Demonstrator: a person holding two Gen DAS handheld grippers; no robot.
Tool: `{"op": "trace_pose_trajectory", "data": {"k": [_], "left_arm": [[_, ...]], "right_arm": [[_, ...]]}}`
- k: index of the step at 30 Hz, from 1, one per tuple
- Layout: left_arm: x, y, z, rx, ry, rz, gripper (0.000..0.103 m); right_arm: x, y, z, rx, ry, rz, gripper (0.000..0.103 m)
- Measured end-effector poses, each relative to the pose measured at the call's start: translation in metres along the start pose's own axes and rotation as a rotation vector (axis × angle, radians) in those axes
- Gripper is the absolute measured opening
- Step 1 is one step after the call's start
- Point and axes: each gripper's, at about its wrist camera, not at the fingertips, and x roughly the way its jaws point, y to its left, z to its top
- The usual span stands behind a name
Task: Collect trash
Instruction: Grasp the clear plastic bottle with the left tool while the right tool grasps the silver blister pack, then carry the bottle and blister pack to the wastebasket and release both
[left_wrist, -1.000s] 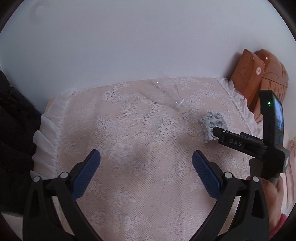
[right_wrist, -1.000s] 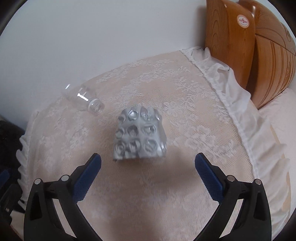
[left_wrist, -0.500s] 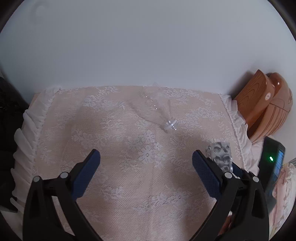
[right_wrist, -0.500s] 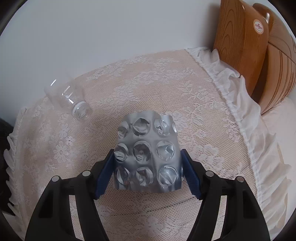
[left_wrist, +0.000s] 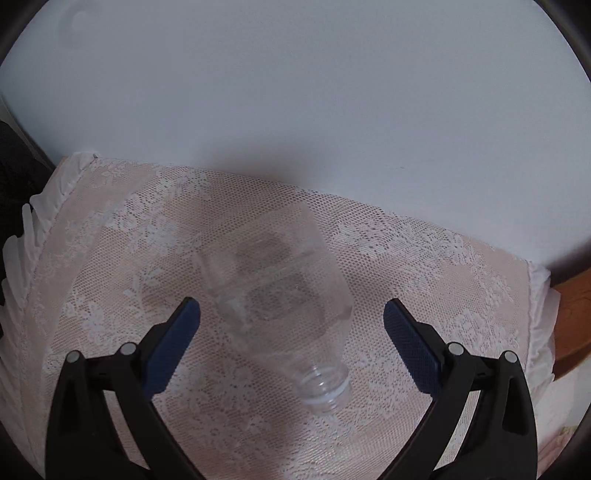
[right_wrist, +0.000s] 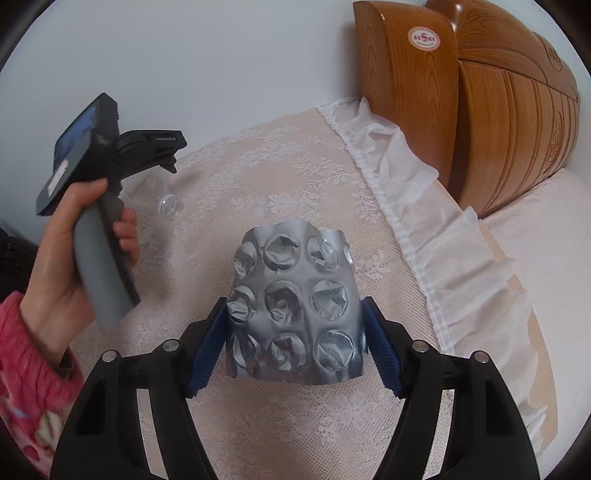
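A clear empty plastic bottle (left_wrist: 277, 295) lies on the lace-covered table (left_wrist: 110, 258), its open neck pointing toward me. My left gripper (left_wrist: 291, 325) is open, with one finger on either side of the bottle and not touching it. My right gripper (right_wrist: 293, 339) is shut on a silver blister pack (right_wrist: 291, 299) of punched-out pill pockets and holds it above the lace. The bottle's neck (right_wrist: 170, 206) also shows in the right wrist view, just below the left gripper's body (right_wrist: 110, 162), which a hand holds.
A white wall (left_wrist: 295, 92) rises just behind the table. A carved wooden headboard (right_wrist: 480, 110) stands at the right, beyond the table's ruffled white edge (right_wrist: 424, 206). A dark object (left_wrist: 14, 173) sits off the left edge.
My left gripper has moved forward over the table until the bottle lies between its open fingers. My right gripper closed on the blister pack and lifted it.
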Motion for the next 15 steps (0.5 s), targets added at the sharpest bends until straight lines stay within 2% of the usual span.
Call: {"op": "trace_pose_trajectory", "data": {"k": [2,3,4,6,9,15], "left_arm": [[0.003,-0.002,0.002,0.000,-0.006,0.002,0.081],[0.004,-0.002,0.002,0.009,-0.006,-0.006,0.066],[0.005,-0.001,0.003,0.019,-0.001,-0.019,0.063],[0.002,0.002,0.001,0.034,-0.009,-0.035,0.063],[-0.010,0.010,-0.009,0.111,-0.038,-0.037,0.063],[-0.065,0.038,-0.053,0.277,-0.131,-0.056,0.063]], "right_arm": [[0.000,-0.005,-0.001,0.007,0.005,-0.002,0.071],[0.000,-0.007,-0.003,0.013,0.009,-0.005,0.071],[-0.001,-0.010,-0.005,0.017,0.012,-0.004,0.071],[-0.003,-0.014,-0.009,0.029,0.011,0.002,0.071],[-0.007,-0.017,-0.015,0.040,0.006,0.005,0.071],[-0.019,-0.023,-0.033,0.049,0.005,0.029,0.071]]}}
